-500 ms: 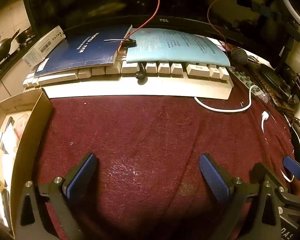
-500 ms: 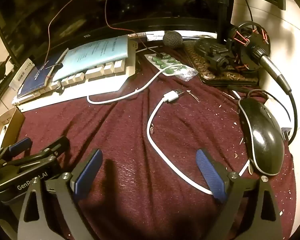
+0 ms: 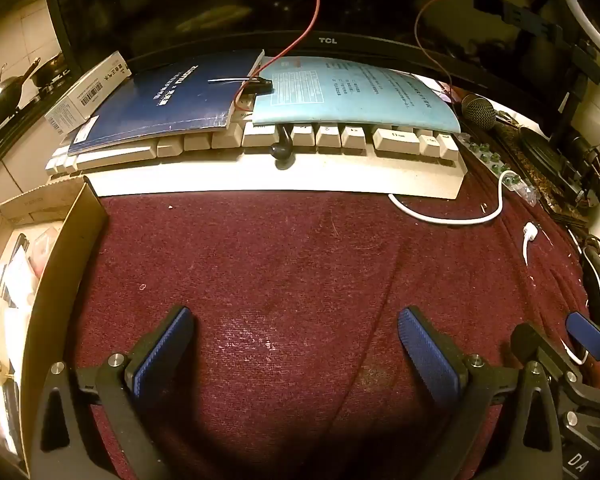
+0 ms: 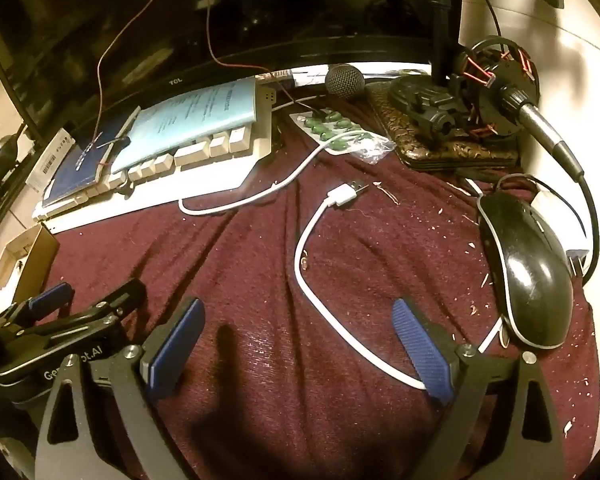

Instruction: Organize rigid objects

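My left gripper (image 3: pixel 296 344) is open and empty above the dark red cloth (image 3: pixel 300 264). My right gripper (image 4: pixel 300 332) is open and empty too; a white USB cable (image 4: pixel 320 216) runs over the cloth between its fingers. A black mouse (image 4: pixel 528 268) lies to its right. A dark blue book (image 3: pixel 172 96) and a light blue booklet (image 3: pixel 352 92) rest on a beige keyboard (image 3: pixel 260 172). A blister pack of green pills (image 4: pixel 332 128) lies beyond the cable. A cardboard box (image 3: pixel 60 264) with several items stands at the left.
A TCL monitor (image 3: pixel 328 40) stands behind the keyboard. A microphone (image 4: pixel 346 80), a second microphone in a mount (image 4: pixel 540 120) and an ornate dark case (image 4: pixel 452 148) crowd the back right. A white carton (image 3: pixel 88 92) lies at the back left. Red wires hang down.
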Demonstrator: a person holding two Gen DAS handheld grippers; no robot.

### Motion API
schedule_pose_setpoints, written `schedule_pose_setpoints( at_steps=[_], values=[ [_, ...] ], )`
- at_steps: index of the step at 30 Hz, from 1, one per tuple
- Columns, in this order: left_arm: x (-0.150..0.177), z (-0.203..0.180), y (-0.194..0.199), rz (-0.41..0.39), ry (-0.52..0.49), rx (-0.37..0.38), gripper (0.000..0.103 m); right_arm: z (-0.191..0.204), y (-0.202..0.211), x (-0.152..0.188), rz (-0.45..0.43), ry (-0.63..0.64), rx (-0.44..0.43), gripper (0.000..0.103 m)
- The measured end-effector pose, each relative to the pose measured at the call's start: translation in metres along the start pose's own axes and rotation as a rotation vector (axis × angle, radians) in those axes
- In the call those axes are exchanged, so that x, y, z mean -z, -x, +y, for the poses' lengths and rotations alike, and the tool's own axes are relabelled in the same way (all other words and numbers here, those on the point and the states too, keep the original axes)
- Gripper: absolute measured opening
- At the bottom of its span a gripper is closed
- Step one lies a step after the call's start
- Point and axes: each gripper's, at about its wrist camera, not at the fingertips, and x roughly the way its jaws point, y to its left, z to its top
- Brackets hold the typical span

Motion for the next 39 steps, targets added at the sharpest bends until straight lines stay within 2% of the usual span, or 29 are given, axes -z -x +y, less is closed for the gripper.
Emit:
schedule_pose_setpoints(
  at_steps=[9, 19, 30, 39],
  values=[
    [0.000, 0.000, 0.000, 0.000, 0.000, 0.000, 0.103, 0.002, -0.001, 0.002, -0.001, -0.004, -0.001, 0.095],
    [0.000, 0.000, 0.000, 0.000, 0.000, 0.000, 0.103, -0.005, 0.003, 0.002, -0.020, -0.046, -0.056, 0.095],
    [0.000, 0.000, 0.000, 0.000, 0.000, 0.000, 0.103, -0.004, 0.003, 0.002, -0.023, -0.057, -0.062, 0.095],
    [0.000, 0.000, 0.000, -0.001, -0.001, -0.001, 0.103, -0.016, 0.007, 0.003, -0.040, -0.119, -0.127, 0.095]
  ],
)
